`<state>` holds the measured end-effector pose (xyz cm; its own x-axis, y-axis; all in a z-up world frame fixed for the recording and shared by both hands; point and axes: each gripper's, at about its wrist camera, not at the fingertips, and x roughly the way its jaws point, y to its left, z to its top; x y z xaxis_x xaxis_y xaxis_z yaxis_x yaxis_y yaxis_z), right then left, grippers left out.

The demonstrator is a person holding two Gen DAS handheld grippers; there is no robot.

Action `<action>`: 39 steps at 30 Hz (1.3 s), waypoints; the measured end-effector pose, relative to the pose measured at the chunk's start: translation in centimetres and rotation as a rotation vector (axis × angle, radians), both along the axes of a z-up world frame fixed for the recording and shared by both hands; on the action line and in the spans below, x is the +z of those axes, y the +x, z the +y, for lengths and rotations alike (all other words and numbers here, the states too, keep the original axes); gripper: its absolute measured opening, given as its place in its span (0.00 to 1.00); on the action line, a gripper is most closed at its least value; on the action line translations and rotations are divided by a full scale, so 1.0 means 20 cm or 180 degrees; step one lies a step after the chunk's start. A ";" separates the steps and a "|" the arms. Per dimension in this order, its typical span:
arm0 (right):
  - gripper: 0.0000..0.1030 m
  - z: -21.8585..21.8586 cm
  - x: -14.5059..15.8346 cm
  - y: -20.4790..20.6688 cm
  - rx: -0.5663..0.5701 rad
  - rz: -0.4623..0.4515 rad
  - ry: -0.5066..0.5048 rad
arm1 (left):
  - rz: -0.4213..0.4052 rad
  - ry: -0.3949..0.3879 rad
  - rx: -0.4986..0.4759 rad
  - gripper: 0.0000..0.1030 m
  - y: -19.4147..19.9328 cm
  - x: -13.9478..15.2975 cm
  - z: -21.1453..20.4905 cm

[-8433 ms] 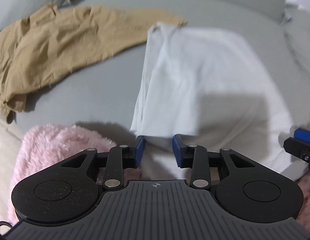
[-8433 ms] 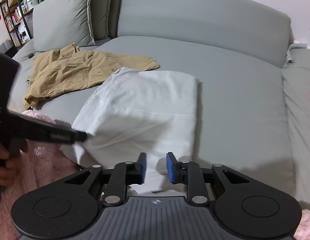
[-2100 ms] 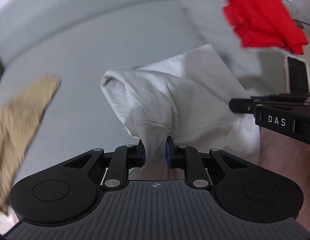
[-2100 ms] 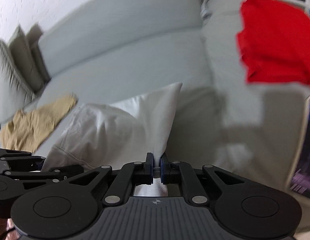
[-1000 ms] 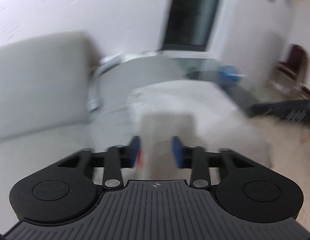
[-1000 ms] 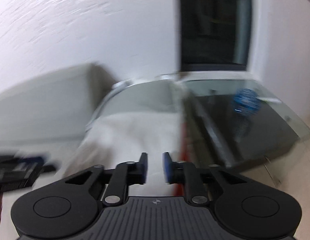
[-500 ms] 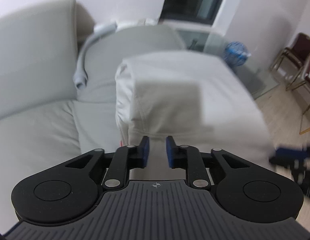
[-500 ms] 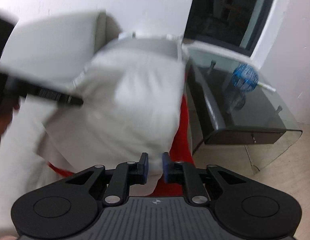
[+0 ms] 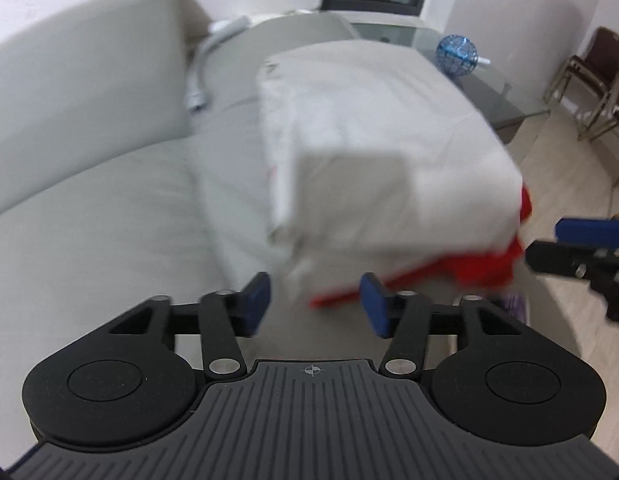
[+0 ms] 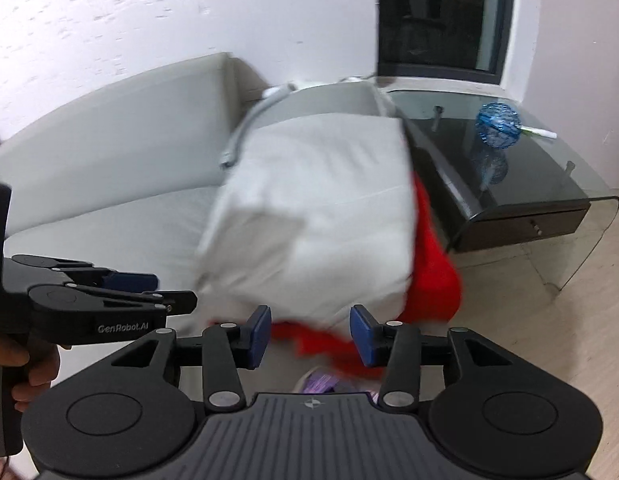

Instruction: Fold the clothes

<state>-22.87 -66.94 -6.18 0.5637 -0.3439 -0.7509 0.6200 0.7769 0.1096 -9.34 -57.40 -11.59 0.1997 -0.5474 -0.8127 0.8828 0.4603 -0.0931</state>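
Here, in the left wrist view, the left gripper [image 9: 314,307] has its jaws opening, and nothing sits between the blue pads [image 9: 256,302]. The folded white garment [image 9: 381,152] lies just ahead of the fingertips, slightly right of the centre line, and is released. It rests on a red garment [image 9: 481,268], which shows at its near and right edges. Both lie on the grey sofa [image 9: 109,216]. The right gripper [image 9: 577,248] enters at the right edge of this view, level with the near end of the stack.

In the right wrist view, the right gripper [image 10: 309,336] also has its jaws opening, with no cloth pinched between them. The white garment [image 10: 321,208] lies directly ahead, and the red garment [image 10: 433,276] protrudes beyond its right side and near edge. The left gripper [image 10: 109,292] appears at the left, held by a hand [image 10: 25,364], just beside the stack's near left corner. A glass side table [image 10: 509,184] stands ahead and to the right.

Handling, as a judgement:
- The garment is likely light, soft and limp; it offers no stiffness and sags where unsupported.
- The stacked layers can slide apart, so pinch all of them together.
- Take hold at the near folded edge, one gripper toward each corner.
- It is not fragile; the main risk is disturbing the fold.
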 end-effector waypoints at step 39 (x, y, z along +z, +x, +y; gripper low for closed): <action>0.83 1.80 0.05 0.58 0.1538 0.0486 0.0306 | 0.0227 0.0605 0.2305 0.78 0.21 0.26 2.14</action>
<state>-11.20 -30.94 -5.27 0.5228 0.0033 -0.8524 0.2073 0.9695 0.1308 -5.17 -14.69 -6.38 0.4000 -0.1480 -0.9045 0.3479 0.9375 0.0004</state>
